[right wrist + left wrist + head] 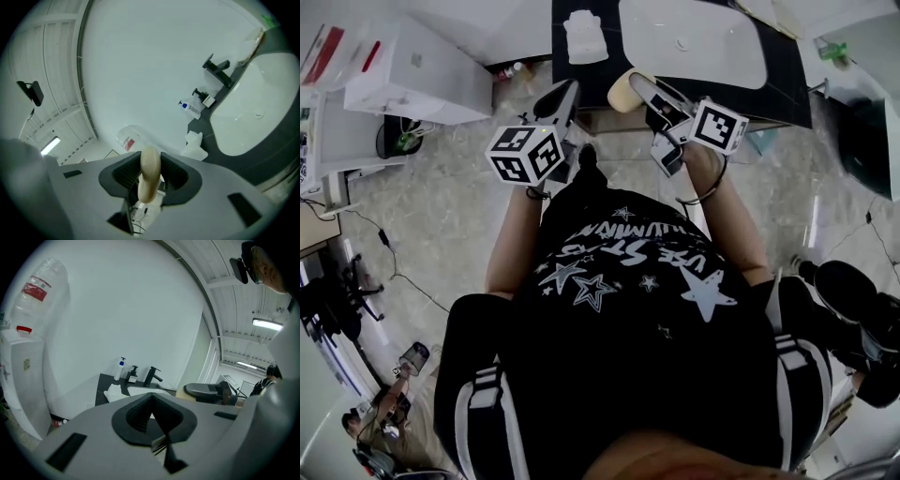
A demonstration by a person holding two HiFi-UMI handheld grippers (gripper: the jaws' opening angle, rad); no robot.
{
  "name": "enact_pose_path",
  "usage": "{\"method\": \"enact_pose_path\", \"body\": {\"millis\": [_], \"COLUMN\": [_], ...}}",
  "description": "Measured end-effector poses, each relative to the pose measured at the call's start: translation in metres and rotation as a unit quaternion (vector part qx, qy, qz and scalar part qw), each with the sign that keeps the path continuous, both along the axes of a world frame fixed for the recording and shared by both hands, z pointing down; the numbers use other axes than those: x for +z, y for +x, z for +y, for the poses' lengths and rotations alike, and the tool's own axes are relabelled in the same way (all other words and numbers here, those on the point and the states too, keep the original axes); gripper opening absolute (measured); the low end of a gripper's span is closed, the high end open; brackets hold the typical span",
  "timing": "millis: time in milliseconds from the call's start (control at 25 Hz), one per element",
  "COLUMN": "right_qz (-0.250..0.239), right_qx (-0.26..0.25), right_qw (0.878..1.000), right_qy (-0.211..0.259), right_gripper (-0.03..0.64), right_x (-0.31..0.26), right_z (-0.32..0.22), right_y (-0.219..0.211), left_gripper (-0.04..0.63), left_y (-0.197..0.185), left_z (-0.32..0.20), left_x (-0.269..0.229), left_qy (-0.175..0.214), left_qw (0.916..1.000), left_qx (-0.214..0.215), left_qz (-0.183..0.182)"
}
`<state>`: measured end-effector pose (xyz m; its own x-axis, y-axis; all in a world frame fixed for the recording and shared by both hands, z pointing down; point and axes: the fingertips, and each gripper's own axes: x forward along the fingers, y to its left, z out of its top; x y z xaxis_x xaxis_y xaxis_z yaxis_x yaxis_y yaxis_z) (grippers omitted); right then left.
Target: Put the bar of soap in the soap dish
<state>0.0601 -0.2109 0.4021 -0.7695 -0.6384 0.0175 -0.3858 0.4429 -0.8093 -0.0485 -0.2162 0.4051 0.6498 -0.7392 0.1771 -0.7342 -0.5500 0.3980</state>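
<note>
A cream bar of soap (622, 92) sits edge-on between the pads of my right gripper (639, 86), which is shut on it in front of the black counter (783, 89). In the right gripper view the soap (150, 173) fills the gap of the right gripper (151, 158). The white soap dish (583, 36) rests on the counter, left of the basin, beyond both grippers; it also shows as the soap dish (114, 392) and the soap dish (194, 145). My left gripper (565, 92) hovers beside the right one; this left gripper (151, 397) is shut and holds nothing.
A white basin (694, 42) is set into the counter, with a black faucet (152, 376), a dark dispenser (132, 374) and a white pump bottle (121, 369) behind it. A white water dispenser (412, 70) stands on the floor at the left.
</note>
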Motion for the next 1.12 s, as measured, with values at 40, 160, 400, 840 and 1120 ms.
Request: {"method": "enact_pose_path", "body": {"millis": [40, 160, 400, 840, 1120], "right_qz": [0.007, 0.018, 0.049, 0.125, 0.201], "right_qx": [-0.001, 0.002, 0.012, 0.045, 0.031], "right_qw": [1.0, 1.0, 0.999, 0.991, 0.979], "right_qy": [-0.003, -0.016, -0.019, -0.013, 0.029], "right_gripper": [0.136, 0.135, 0.135, 0.135, 0.136], "right_x": [0.002, 0.007, 0.012, 0.025, 0.035], "right_z": [-0.008, -0.03, -0.075, -0.151, -0.178], "right_y": [-0.004, -0.013, -0.027, -0.033, -0.037], "left_gripper": [0.011, 0.012, 0.011, 0.012, 0.011], "left_y": [-0.002, -0.007, -0.021, -0.023, -0.029], "left_z": [-0.008, -0.03, -0.077, -0.142, -0.172], "left_x": [0.001, 0.002, 0.007, 0.03, 0.04], "left_qy": [-0.001, -0.007, -0.014, -0.036, -0.05], "left_qw": [1.0, 0.9999, 0.9995, 0.9963, 0.9952], "left_qx": [0.002, 0.012, 0.029, 0.078, 0.083], "left_qz": [0.001, 0.006, 0.007, 0.0, 0.006]}}
